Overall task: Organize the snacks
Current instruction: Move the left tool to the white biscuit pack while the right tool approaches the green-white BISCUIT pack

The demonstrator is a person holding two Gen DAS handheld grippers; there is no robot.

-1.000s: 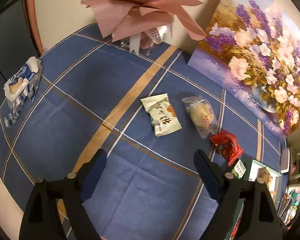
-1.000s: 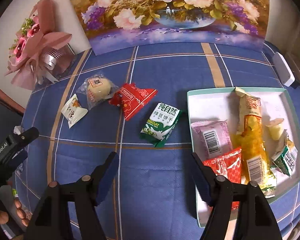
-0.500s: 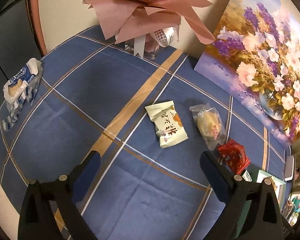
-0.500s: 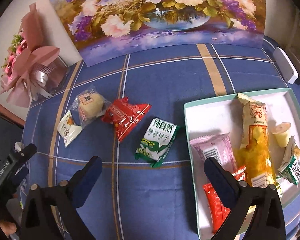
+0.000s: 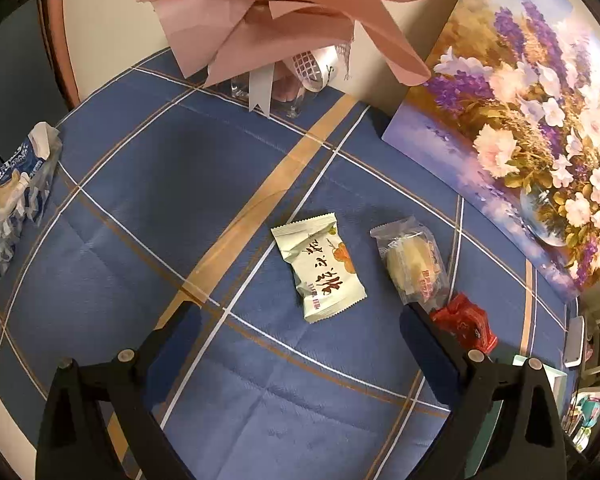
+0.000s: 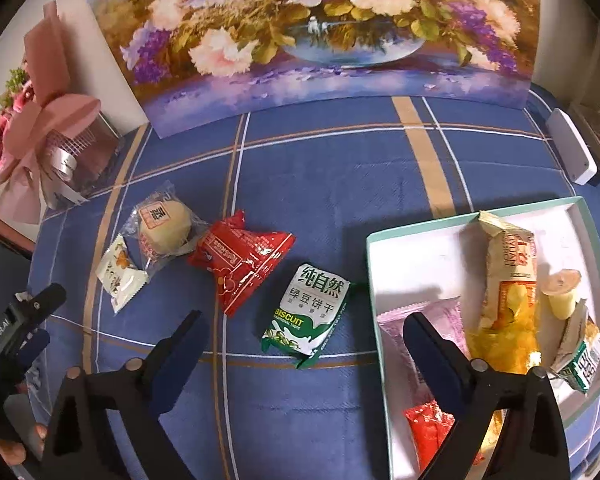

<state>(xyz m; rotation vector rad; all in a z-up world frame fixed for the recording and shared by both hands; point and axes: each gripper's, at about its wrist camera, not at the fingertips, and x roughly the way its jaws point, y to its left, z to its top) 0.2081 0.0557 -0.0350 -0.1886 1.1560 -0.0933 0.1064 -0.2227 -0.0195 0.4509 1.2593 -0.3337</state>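
My left gripper [image 5: 300,314] is open, low over the blue checked cloth. A white snack packet [image 5: 320,268] lies just ahead, between its fingers and untouched. To its right lie a clear-wrapped round pastry [image 5: 412,264] and a red packet [image 5: 464,324]. My right gripper [image 6: 302,320] is wide, its jaws closing slightly. A green biscuit packet [image 6: 306,316] lies on the cloth between the fingers, and the pads do not press on it. Right of it, a white tray with a teal rim [image 6: 420,236] holds several snacks, among them a tall chips bag [image 6: 508,280].
A pink-wrapped bouquet [image 5: 280,12] and a flower painting [image 6: 320,32] stand along the back. A blue-and-white tissue pack [image 5: 16,184] lies at the cloth's far left edge. A white device [image 6: 572,152] sits at the back right, beyond the tray.
Both grippers have moved forward and slightly down. The right jaws stand wider than a second ago, with the green biscuit packet now between them. The white packet sits closer to the left fingers.
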